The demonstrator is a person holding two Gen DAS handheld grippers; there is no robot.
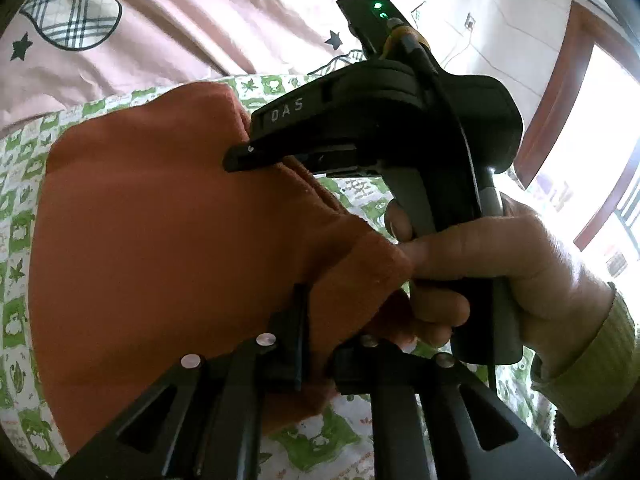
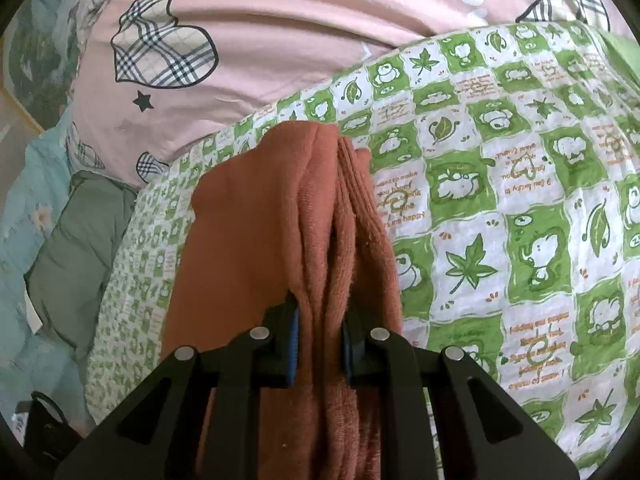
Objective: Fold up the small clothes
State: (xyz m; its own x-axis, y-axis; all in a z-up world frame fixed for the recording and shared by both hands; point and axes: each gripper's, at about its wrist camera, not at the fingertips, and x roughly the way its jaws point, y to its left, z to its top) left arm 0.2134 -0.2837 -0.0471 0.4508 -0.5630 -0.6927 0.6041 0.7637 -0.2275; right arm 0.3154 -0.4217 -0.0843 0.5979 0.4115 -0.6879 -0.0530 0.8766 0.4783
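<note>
The left gripper (image 1: 318,354) is squeezing a bunch of the soft rust-orange cloth (image 1: 160,248). The right gripper (image 2: 318,350) is pinching its thick folds (image 2: 316,216) tight too. The cloth is hanging just above the green-and-white checked cartoon blanket (image 2: 500,184), near a pink heart-print quilt (image 2: 280,32).

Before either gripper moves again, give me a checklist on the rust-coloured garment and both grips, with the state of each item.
1. Right gripper shut on the rust garment, several layers bunched between its fingers: ok.
2. Left gripper shut on the same garment: ok.
3. Layers in the right grip lined up evenly: not ok, edges stagger.
4. Green patterned sheet free of both grips: ok.
5. Far end of the garment lying flat on the sheet: cannot tell.
6. Room between the grippers: not ok, the right hand crowds the left gripper.
</note>
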